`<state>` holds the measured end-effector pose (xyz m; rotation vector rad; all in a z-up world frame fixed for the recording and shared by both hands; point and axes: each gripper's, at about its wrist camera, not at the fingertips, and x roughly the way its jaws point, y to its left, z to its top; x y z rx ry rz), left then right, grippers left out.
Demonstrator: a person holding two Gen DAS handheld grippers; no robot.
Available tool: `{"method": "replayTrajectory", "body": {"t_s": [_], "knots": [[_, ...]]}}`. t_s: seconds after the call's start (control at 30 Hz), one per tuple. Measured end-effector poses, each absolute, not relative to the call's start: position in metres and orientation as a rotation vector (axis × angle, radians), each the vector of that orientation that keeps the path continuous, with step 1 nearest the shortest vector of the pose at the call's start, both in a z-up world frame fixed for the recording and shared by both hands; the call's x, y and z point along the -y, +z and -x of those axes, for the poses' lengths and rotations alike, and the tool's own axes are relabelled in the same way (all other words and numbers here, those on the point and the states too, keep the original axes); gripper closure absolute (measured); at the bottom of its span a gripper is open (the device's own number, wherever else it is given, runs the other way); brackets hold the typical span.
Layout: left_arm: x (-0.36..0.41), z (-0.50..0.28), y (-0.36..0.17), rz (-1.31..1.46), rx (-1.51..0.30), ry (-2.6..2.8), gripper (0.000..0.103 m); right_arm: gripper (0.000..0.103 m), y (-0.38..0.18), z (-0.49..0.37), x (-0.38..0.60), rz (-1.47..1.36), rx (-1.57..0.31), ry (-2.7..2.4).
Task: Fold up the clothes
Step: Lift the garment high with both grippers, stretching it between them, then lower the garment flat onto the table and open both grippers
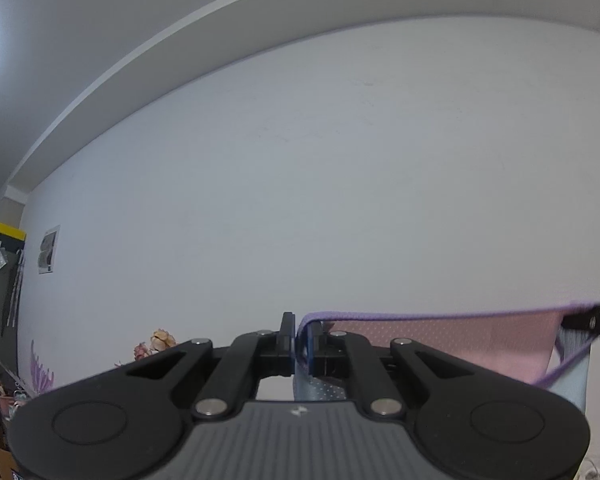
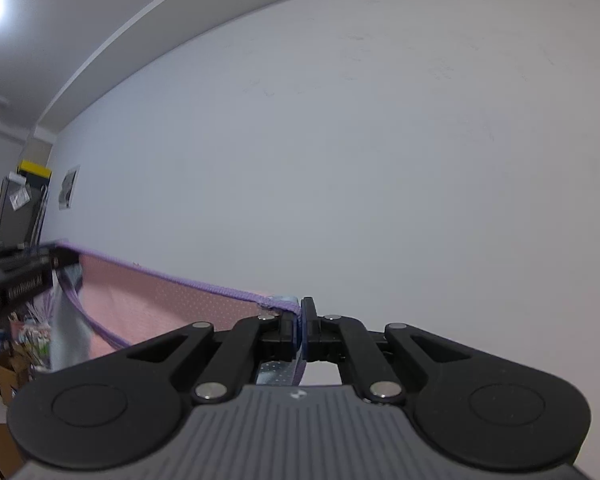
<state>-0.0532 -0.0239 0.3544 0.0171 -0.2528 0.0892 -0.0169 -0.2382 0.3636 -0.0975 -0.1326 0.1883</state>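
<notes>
left wrist, pink garment [image 1: 440, 344] pinched in left gripper [image 1: 299, 344], stretching right

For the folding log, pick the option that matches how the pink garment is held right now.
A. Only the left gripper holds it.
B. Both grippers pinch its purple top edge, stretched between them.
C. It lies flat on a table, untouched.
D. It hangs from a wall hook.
B: the left gripper and the right gripper each clamp the purple trim of the pink garment, whose edge spans between them.
</notes>
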Motion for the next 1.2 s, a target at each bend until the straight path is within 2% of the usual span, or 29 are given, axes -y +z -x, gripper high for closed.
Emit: {"method": "replayTrajectory", "body": {"t_s": [0.17,0.53,0.73,0.87,1.07,1.2], "knots": [[0.016,0.021,0.353,-0.027,0.214,0.146,0.099,0.102,0.361,-0.025,0.221,0.084,0.068,0.203],[0.000,-0.144,0.302,-0.007,0.020,0.219,0.099,0.102,0.304,-0.198,0.172,0.101,-0.091,0.161],[-0.016,-0.181,0.356,0.017,0.171,0.223,0.099,0.102,0.348,-0.225,0.160,0.078,0.048,0.152],[-0.016,-0.164,0.353,-0.005,0.255,0.180,0.099,0.102,0.342,-0.218,0.168,0.109,0.101,0.187],[-0.017,-0.108,0.268,-0.078,0.241,0.128,0.099,0.102,0.249,-0.180,0.188,0.217,-0.010,0.337],[0.002,-0.049,0.170,-0.178,0.083,0.108,0.099,0.102,0.148,-0.133,0.205,0.267,-0.192,0.419]]}}
